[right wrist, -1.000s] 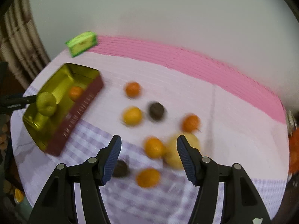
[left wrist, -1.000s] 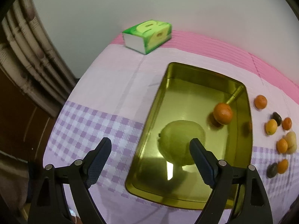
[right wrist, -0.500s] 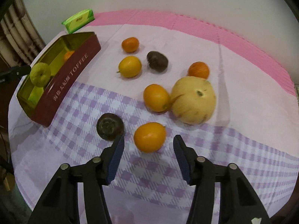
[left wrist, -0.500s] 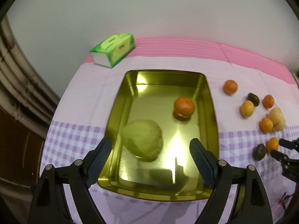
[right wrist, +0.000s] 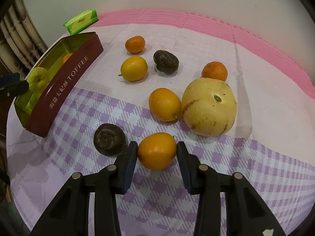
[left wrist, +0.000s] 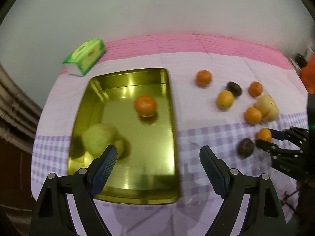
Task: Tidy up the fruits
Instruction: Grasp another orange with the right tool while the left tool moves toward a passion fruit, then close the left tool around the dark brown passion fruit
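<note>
An orange citrus fruit lies on the checked cloth, and my right gripper is closing on it, both pads touching its sides. In the left wrist view that gripper holds the same fruit at the right. My left gripper hangs open above the near right part of the gold tin, nothing between its fingers. In the tin lie a green pear-like fruit and an orange.
Loose on the cloth are a pale yellow melon, two dark fruits and several orange and yellow citrus fruits. A green tissue pack lies behind the tin. A wall is close behind.
My right gripper came down over the nearest orange fruit and closed on it. My left gripper swung right across the tin, still open; the green fruit now sits at its left finger.
</note>
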`<state>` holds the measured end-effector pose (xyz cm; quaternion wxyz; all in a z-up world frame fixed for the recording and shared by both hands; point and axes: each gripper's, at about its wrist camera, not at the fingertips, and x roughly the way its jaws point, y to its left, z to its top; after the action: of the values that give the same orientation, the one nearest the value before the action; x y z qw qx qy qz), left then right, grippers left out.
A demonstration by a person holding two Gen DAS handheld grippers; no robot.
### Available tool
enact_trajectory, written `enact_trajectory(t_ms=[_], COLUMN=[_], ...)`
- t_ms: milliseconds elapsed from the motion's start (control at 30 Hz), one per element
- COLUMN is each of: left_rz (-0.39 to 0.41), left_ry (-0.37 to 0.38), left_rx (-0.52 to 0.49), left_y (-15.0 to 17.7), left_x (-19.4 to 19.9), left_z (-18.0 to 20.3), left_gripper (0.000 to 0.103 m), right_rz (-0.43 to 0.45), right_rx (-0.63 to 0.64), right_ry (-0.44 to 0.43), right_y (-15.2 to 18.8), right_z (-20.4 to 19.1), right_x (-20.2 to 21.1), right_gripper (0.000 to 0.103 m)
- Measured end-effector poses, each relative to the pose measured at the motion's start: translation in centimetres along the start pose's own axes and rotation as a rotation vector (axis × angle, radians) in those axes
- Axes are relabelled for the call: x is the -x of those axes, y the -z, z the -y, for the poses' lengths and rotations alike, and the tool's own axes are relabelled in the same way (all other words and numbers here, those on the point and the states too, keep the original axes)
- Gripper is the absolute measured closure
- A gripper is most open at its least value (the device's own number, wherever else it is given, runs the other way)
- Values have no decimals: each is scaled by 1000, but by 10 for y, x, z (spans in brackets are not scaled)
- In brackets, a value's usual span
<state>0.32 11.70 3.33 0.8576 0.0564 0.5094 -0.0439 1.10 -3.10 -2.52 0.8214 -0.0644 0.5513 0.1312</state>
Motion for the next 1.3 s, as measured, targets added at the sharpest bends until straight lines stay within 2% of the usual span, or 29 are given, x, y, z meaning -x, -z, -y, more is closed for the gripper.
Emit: enact_trajectory(t_ms=[200, 333, 433, 633, 800, 967, 1200, 1300], left_rz=[-30, -60, -96, -149, -176, -195, -214, -223], left_ry=[65, 123, 180, 243, 248, 232, 237, 246], left_rx=[-63, -120, -131, -132, -138, -148, -134, -132], left_y=[-1, 0, 0, -4, -5, -6, -6, -6], left_x=[-7, -17, -27, -47, -58, -69, -77, -79], left_z=[39, 69, 88, 111, 124, 135, 137, 138], left_gripper=[17, 17, 17, 18, 21, 32, 42, 50], right_rz=[3, 5, 13, 14, 6, 7, 6, 3], right_rx=[-17, -20, -44, -99, -135, -136, -135, -130], right_ry=[-13, 10, 23, 47, 44, 32, 32, 32], right_y=[1, 3, 5, 13, 18, 19, 19, 18], right_z=[5, 10, 19, 35, 46, 48, 45, 42], right_x=[-2, 5, 12, 20, 20, 20, 20, 19], right_gripper=[66, 66, 66, 66, 66, 66, 66, 66])
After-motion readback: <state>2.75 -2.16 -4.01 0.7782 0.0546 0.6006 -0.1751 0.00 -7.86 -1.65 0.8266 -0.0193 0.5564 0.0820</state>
